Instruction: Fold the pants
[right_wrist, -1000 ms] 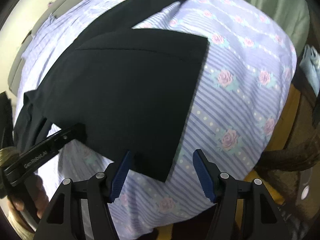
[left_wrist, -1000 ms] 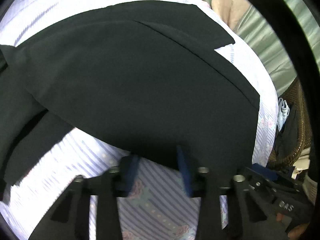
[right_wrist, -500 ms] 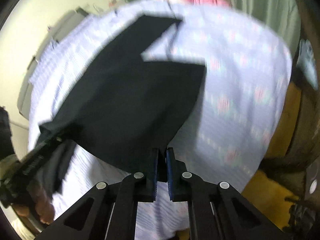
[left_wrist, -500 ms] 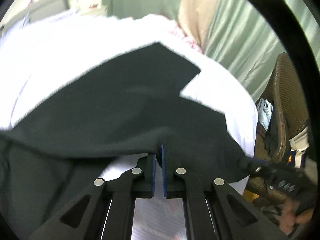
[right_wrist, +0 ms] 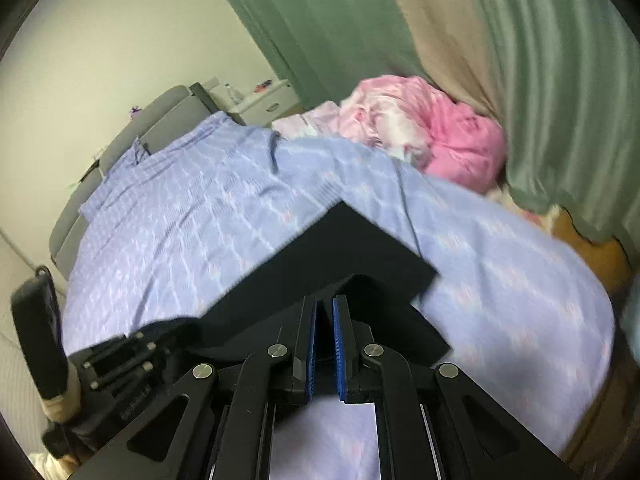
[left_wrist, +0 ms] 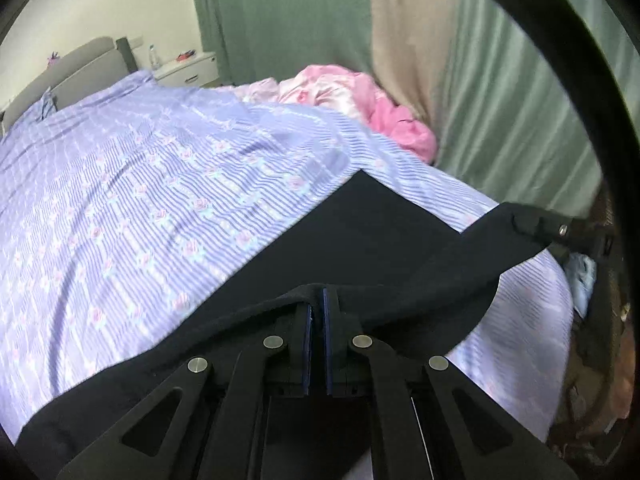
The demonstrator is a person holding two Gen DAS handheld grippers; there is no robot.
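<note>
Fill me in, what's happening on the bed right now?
A person is folding black pants on a bed with a purple flowered sheet, using a handheld gripper in each hand. The left gripper and the right gripper are each shut on an edge of the pants, holding that edge lifted off the sheet while the far part lies flat. The fold isn't laid down yet. A pink blanket sits bunched at the far side by the green curtain.
</note>
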